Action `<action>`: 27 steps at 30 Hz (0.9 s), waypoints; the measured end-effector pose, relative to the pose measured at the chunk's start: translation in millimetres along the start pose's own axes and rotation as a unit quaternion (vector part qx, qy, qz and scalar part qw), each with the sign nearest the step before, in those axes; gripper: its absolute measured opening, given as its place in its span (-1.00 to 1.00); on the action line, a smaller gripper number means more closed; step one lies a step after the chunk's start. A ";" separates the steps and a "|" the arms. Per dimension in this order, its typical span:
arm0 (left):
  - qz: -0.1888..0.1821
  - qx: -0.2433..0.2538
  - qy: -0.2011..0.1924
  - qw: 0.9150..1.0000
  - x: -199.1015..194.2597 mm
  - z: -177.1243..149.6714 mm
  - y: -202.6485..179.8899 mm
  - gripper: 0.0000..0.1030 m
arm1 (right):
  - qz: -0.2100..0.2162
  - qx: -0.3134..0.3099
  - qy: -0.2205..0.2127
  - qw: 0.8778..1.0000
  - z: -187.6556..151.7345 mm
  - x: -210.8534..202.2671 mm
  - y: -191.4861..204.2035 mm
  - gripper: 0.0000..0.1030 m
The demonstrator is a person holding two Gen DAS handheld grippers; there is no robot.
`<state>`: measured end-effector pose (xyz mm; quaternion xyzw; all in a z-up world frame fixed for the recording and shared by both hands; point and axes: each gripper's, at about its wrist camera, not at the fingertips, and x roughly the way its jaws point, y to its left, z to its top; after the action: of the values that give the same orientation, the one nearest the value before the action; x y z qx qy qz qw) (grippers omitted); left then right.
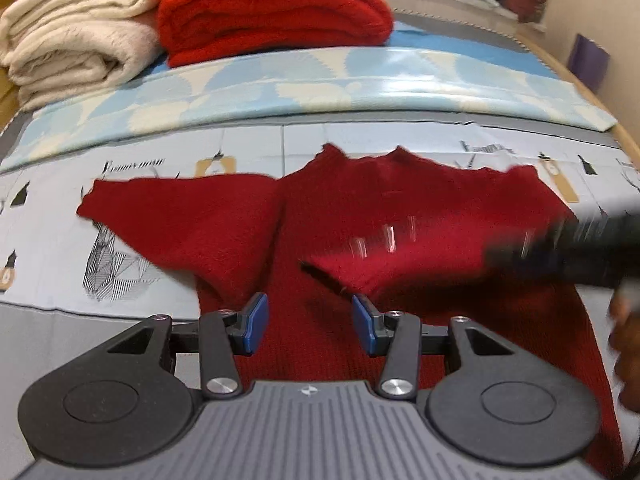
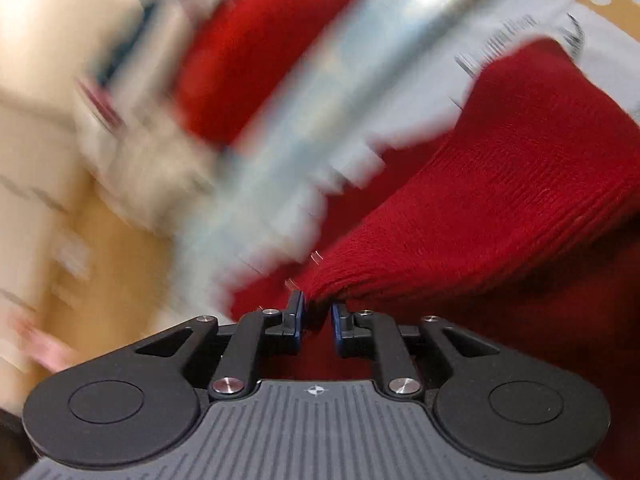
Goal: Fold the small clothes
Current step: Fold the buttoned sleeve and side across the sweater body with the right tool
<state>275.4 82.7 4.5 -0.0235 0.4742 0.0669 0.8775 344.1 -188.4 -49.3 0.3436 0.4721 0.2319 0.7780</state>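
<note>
Sweater, dark red, lay spread on the patterned sheet beneath my left gripper, its jaws apart and empty; my right gripper pinched a sleeve fold; beyond sat folded cream blankets and a red blanket.

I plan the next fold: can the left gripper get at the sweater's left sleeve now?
Probably yes: the left gripper is open above the red sweater, and its spread sleeve lies uncovered.
</note>
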 end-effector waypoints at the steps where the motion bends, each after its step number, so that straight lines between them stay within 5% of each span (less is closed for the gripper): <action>1: -0.002 -0.006 0.003 1.000 1.0 0.8 2.8 0.04 | -0.046 -0.017 0.030 0.998 -3.8 9.0 -1.3 -0.50; 3: -0.003 -0.017 0.004 1.000 1.7 3.4 9.7 0.06 | -0.106 -0.049 0.074 0.990 -11.8 19.8 -4.7 -0.49; 6: 0.001 -0.047 0.005 0.999 3.7 9.4 28.3 0.06 | -0.112 -0.081 0.077 0.987 -13.2 12.3 -3.0 -0.48; 13: -0.062 -0.147 0.063 0.985 30.0 11.9 63.2 0.06 | -0.113 -0.082 -0.005 0.990 11.0 -42.0 -17.4 -0.46; 20: -0.096 -0.155 0.135 0.974 78.4 1.3 50.0 0.06 | -0.186 0.006 -0.120 0.975 36.5 -97.5 -65.1 -0.46; 27: -0.095 -0.162 0.161 0.969 119.0 -11.1 37.2 0.06 | -0.184 0.057 -0.158 0.969 40.0 -121.7 -86.9 -0.46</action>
<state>325.4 129.7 -100.1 -0.2207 0.5878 0.0542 0.7764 328.6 -341.5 -32.0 0.3270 0.4101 0.0006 0.8514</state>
